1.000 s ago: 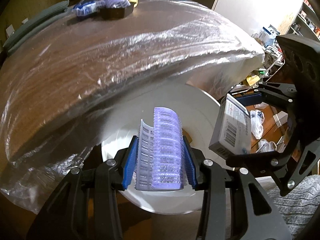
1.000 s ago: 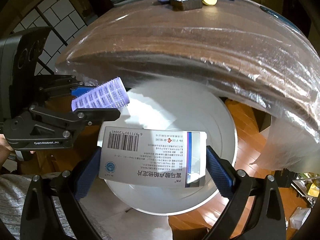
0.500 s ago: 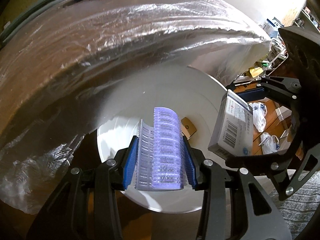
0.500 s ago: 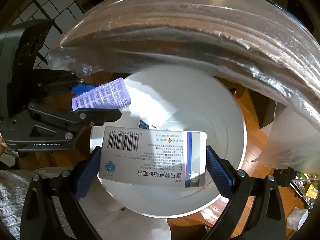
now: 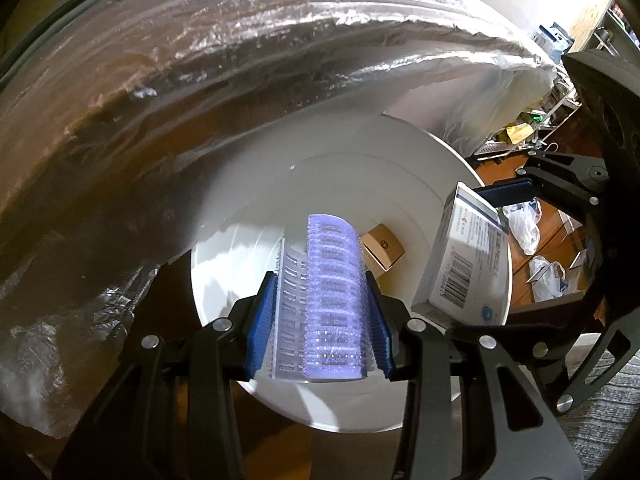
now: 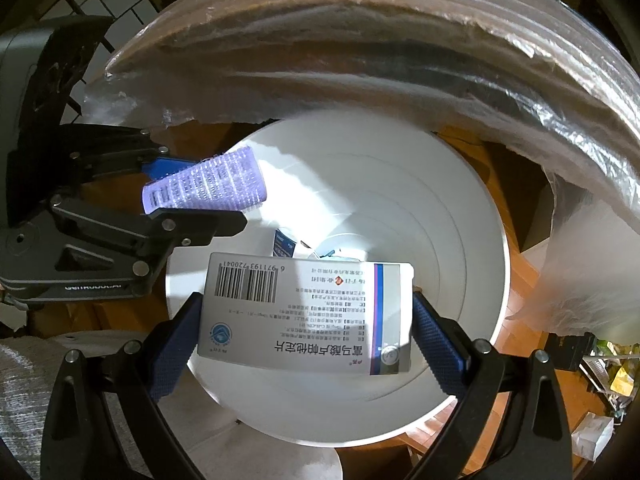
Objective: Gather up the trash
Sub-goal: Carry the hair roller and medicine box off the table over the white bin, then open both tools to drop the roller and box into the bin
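Below the plastic-wrapped wooden worktop [image 5: 168,92]: round white plastic bin [image 6: 460,208]
Left gripper [image 5: 320,312]: clamps purple mesh hair roller [image 5: 334,304]
Right gripper [image 6: 306,320]: clamps white printed medicine box [image 6: 308,312]
Floor: wood [image 6: 516,336]

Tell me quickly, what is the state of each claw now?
Left claw: closed on the purple hair roller.
Right claw: closed on the white medicine box.
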The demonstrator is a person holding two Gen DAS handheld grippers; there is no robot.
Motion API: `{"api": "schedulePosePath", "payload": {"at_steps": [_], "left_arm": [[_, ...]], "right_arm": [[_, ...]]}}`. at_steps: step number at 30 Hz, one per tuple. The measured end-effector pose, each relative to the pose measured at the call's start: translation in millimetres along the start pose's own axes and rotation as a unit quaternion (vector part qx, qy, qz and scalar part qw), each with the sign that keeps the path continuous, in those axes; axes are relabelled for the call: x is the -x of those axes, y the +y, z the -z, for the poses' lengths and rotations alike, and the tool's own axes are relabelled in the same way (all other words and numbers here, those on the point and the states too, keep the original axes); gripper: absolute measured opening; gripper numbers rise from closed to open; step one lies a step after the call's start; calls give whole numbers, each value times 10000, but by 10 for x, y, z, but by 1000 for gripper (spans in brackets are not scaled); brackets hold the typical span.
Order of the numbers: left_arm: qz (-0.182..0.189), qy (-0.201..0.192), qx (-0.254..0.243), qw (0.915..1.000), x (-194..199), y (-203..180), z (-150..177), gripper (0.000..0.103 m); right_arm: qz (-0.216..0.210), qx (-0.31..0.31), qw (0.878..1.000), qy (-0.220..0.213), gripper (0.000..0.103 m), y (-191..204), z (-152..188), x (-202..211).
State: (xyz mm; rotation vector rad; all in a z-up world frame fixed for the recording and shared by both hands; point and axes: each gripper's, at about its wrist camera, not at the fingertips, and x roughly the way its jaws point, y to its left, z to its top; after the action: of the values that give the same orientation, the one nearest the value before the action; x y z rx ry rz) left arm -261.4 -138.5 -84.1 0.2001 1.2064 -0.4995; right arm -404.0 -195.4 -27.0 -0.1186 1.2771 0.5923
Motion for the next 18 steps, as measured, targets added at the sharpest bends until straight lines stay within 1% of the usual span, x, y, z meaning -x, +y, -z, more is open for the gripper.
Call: {"api": "schedulePosePath", "payload": {"at_steps": [11, 18], "left_arm": [[-34, 140, 14, 9999, -125, -27, -19, 44], [-57, 186, -4, 9998, -150, -29, -11, 44]], "right_arm": [[128, -108, 9998, 78, 96, -59, -15, -104], [128, -195, 9997, 117, 96, -109, 0, -148]]}}
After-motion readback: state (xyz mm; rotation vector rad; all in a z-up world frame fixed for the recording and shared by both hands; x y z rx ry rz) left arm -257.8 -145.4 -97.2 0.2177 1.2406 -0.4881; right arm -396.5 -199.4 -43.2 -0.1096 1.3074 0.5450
